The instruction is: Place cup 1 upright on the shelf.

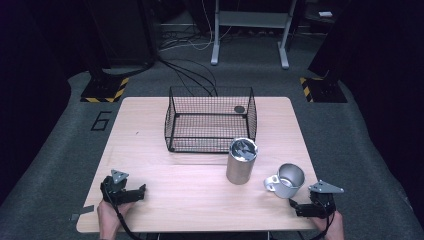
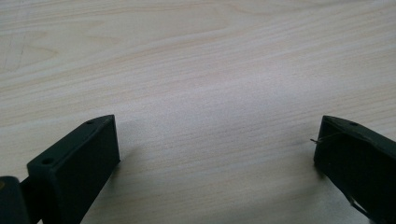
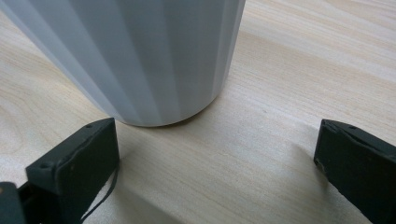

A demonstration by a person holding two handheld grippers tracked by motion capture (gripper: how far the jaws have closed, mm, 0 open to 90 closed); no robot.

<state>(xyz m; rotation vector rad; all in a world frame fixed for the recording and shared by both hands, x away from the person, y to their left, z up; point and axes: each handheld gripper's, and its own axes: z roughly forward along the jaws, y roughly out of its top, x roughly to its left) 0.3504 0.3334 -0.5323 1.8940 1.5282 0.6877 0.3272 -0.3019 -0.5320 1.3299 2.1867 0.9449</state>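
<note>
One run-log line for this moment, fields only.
left gripper: open, over bare table | right gripper: open, beside mug | steel cylinder: upright | wire basket: behind

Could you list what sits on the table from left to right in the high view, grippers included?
Left gripper → wire basket → tall metal can → metal mug → right gripper.
</note>
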